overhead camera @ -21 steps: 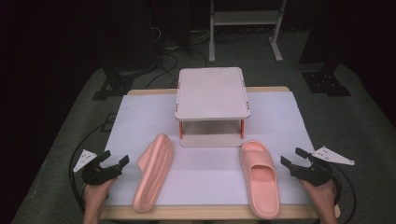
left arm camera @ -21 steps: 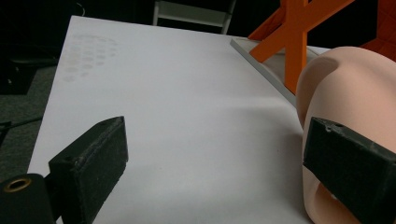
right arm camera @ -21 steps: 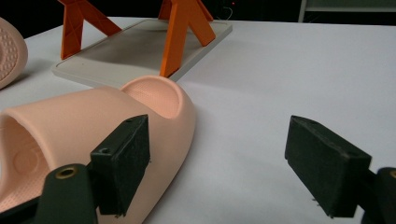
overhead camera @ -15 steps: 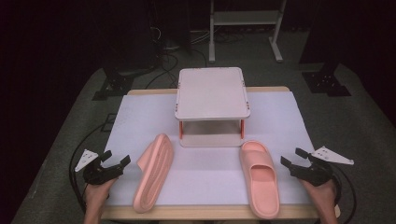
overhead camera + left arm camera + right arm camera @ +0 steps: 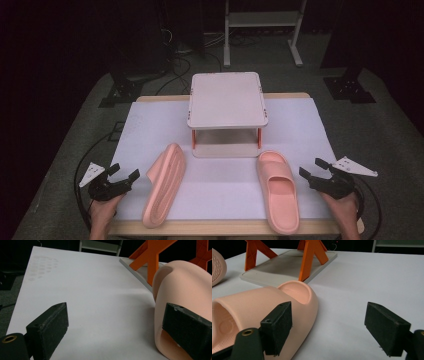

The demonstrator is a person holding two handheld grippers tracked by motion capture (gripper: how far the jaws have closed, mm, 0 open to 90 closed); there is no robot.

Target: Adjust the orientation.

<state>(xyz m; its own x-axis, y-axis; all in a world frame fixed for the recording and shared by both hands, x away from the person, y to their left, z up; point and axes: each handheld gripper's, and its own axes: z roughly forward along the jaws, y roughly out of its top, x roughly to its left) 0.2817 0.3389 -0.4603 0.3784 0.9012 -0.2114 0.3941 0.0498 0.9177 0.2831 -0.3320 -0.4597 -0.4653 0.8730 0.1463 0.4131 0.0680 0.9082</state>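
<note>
1. left slipper (image 5: 164, 191): lies sole up on the white sheet (image 5: 225, 187), near left of the table. its long axis runs from the near edge away toward the small shelf (image 5: 226, 99), leaning slightly right at the far end
2. left gripper (image 5: 122, 179): sits just to the left of that slipper, jaws standing wide apart and holding nothing. in the left gripper view the slipper (image 5: 186, 297) lies at the right jaw, close enough that i cannot tell whether they touch; the left jaw stands over bare sheet (image 5: 87, 297)
3. right slipper (image 5: 278, 189): lies sole down, strap uppermost, near right of the table, long axis near to far, roughly parallel to the other slipper and well apart from it
4. right gripper (image 5: 315, 168): sits just to the right of that slipper, jaws wide and empty. in the right gripper view the slipper (image 5: 262, 307) lies at and beyond the left jaw, the right jaw over open sheet
5. judgement: each gripper is the nearer one for its own slipper; each must shift inward, across the slipper's short axis, to straddle it
6. surface: smooth white sheet over a wooden table, flat and uncluttered between the slippers
7. room: dark surroundings, grey floor, cables and stand legs beyond the far edge; the shelf's orange legs (image 5: 313, 257) stand on a pale base (image 5: 287, 263), just beyond the slippers' far ends
</note>
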